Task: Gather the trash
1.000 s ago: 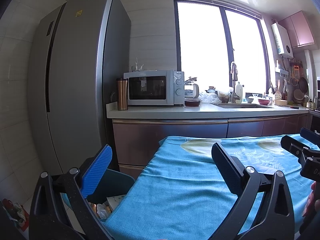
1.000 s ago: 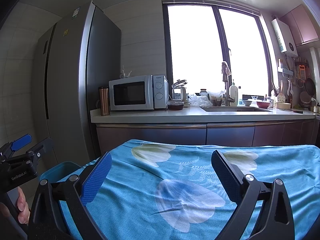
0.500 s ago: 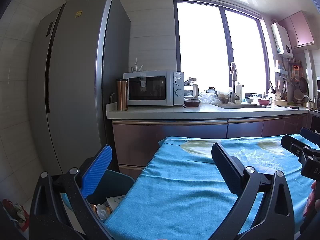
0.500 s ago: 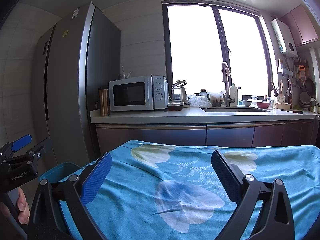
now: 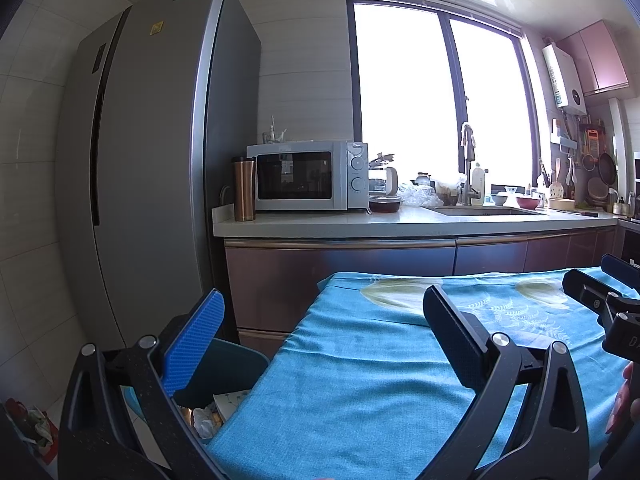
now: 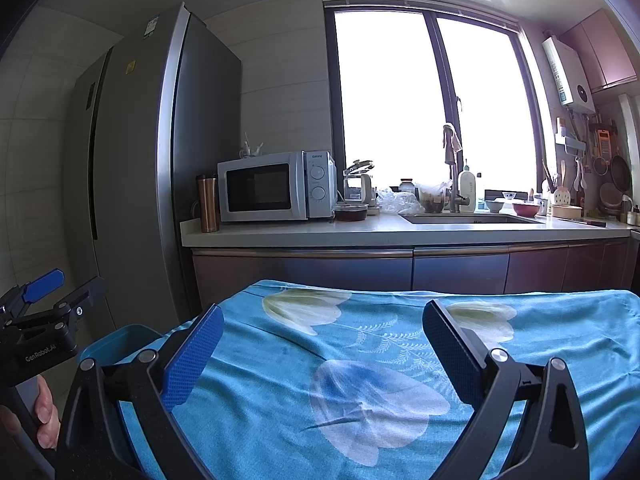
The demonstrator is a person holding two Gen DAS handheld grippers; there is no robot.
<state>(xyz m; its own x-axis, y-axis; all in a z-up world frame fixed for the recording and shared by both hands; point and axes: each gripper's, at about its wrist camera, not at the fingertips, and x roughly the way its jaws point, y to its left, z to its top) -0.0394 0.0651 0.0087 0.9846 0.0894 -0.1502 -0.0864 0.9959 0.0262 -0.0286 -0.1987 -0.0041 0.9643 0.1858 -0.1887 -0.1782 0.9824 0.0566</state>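
A teal trash bin point(image 5: 228, 364) stands on the floor at the table's left end, with crumpled paper and wrappers point(image 5: 206, 416) inside. It also shows in the right wrist view point(image 6: 120, 340). My left gripper point(image 5: 320, 316) is open and empty, held above the table's left edge beside the bin. My right gripper point(image 6: 322, 334) is open and empty over the middle of the blue flowered tablecloth point(image 6: 360, 360). No trash shows on the cloth. The right gripper's side shows in the left wrist view point(image 5: 612, 300); the left gripper's side shows in the right wrist view point(image 6: 44, 308).
A tall grey fridge point(image 5: 152, 180) stands at the left. A kitchen counter point(image 5: 400, 220) behind the table holds a microwave point(image 5: 308, 176), a copper tumbler point(image 5: 244, 186), a sink and dishes. A bag of rubbish point(image 5: 28, 424) lies on the floor at far left.
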